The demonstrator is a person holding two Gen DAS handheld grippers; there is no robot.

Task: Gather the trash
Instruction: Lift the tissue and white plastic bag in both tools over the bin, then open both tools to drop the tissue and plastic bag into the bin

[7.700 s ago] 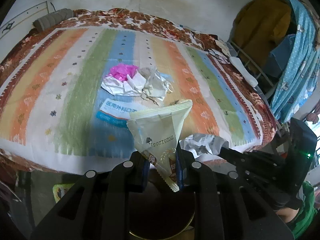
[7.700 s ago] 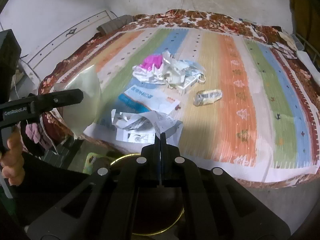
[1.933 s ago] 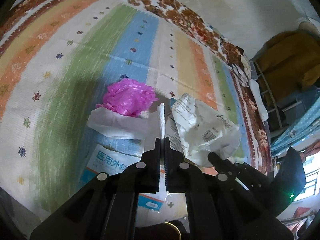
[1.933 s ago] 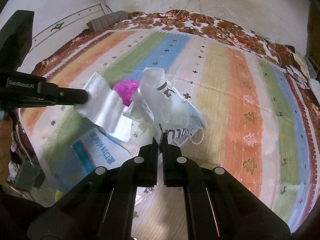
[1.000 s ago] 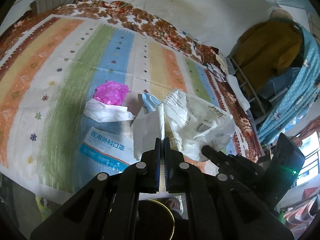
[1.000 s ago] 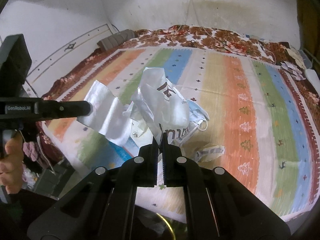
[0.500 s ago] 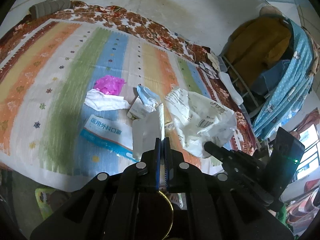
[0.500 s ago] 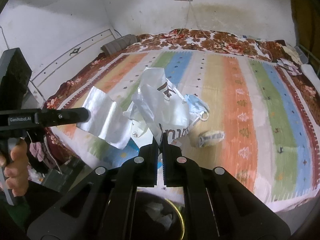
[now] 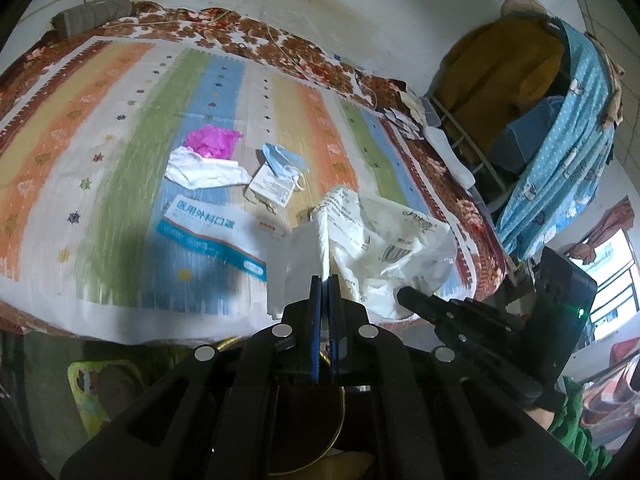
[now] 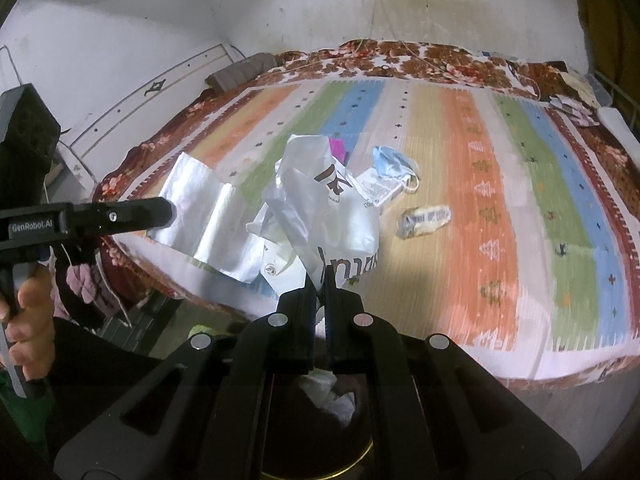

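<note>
While each hand-held gripper (image 9: 325, 278) (image 10: 316, 276) is clamped on trash, left's white wrapper (image 9: 322, 236) stands upright.

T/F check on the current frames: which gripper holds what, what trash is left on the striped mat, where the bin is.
1. The left gripper is shut on a flat white paper sheet. True.
2. The right gripper is open and holds nothing. False: it is shut on a crumpled white plastic bag with dark lettering.
3. A crumpled pink plastic bag lies on the striped mat. True.
4. The blue face mask hangs from the left gripper. False: it lies on the mat.
5. A dark gold-rimmed bin sits below the grippers. True.
</note>
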